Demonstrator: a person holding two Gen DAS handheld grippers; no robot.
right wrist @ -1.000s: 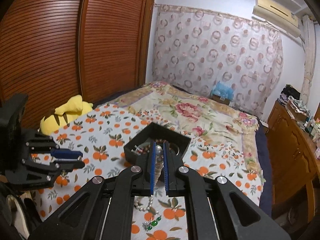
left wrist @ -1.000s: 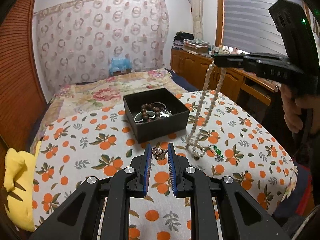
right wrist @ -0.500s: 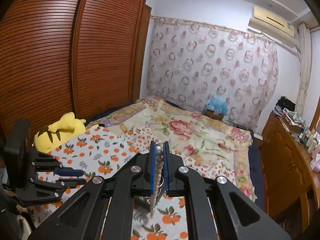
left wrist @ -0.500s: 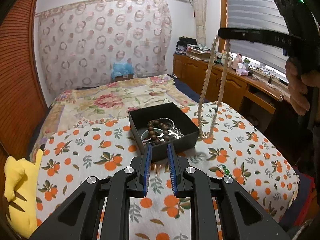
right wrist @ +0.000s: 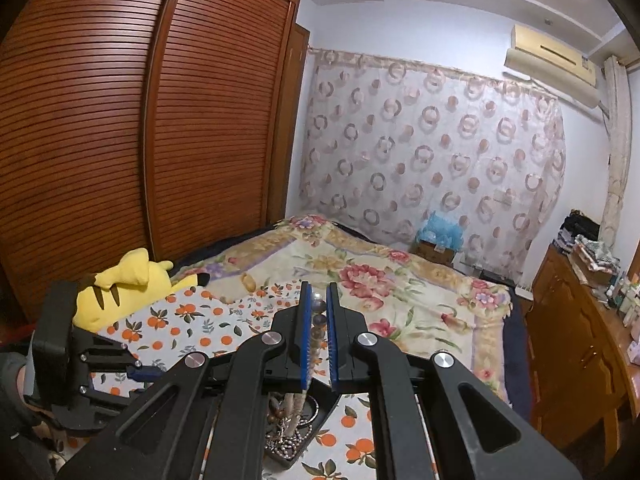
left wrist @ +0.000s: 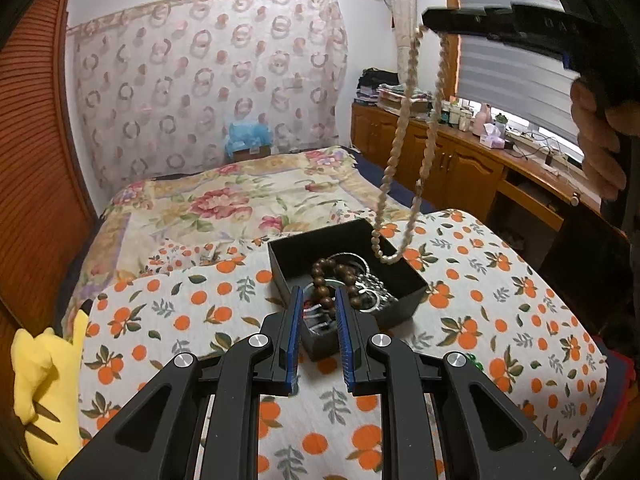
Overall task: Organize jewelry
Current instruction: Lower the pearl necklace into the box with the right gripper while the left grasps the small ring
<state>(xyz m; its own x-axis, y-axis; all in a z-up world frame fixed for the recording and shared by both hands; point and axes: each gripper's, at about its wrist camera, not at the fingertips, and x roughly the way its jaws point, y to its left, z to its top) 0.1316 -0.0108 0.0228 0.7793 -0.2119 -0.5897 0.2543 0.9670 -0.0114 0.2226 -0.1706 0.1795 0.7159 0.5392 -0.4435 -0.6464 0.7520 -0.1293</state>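
Note:
A black open box (left wrist: 404, 276) stands on the orange-print cloth (left wrist: 168, 312) and holds a brown bead bracelet (left wrist: 332, 276) and silver chains. My right gripper (right wrist: 318, 312) is shut on a pearl necklace (left wrist: 404, 128), which hangs from its high tip (left wrist: 430, 24) with its lower loop dangling over the box. In the right wrist view the necklace (right wrist: 318, 320) shows between the pads and the box (right wrist: 292, 428) lies below. My left gripper (left wrist: 318, 308) is open and empty, low at the box's near corner.
A yellow plush toy (left wrist: 40, 384) lies at the cloth's left edge. A small green piece (left wrist: 474, 360) lies on the cloth right of my left gripper. A floral bed (left wrist: 248, 200) is behind, a wooden cabinet (left wrist: 452, 160) right, a wardrobe (right wrist: 140, 140) left.
My right gripper has lifted the pearl necklace off the cloth and carried it up over the box. My left gripper has moved forward to the box's near corner.

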